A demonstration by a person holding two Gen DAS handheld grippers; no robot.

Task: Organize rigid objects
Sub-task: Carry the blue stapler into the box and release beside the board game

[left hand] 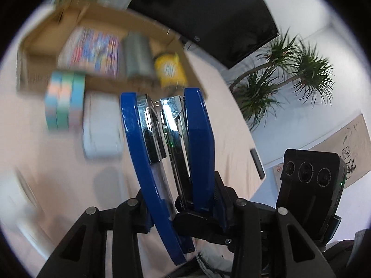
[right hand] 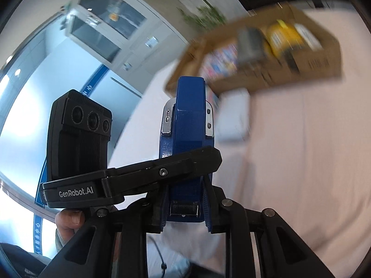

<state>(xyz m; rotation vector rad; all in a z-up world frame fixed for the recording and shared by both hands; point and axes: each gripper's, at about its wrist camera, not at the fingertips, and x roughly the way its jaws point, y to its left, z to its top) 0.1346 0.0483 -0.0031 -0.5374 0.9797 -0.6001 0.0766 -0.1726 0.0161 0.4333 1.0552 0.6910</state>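
Observation:
A blue stapler point(left hand: 167, 139) with chrome inner parts is held in the air by both grippers. My left gripper point(left hand: 183, 210) is shut on its rear end. My right gripper point(right hand: 185, 208) is shut on the same blue stapler point(right hand: 186, 120), seen from its back. The left gripper's black finger point(right hand: 162, 173) crosses the stapler in the right wrist view. Beyond lies an open cardboard box point(left hand: 39, 39) holding a colourful book point(left hand: 92, 51), a grey cylinder point(left hand: 136, 55) and a yellow container point(left hand: 169, 69). The views are blurred.
A pastel striped box point(left hand: 63, 99) and a white flat pack point(left hand: 100, 127) lie on the pink table point(left hand: 58, 173) in front of the cardboard box. A black screen point(left hand: 208, 11) and a potted palm point(left hand: 285, 69) stand behind.

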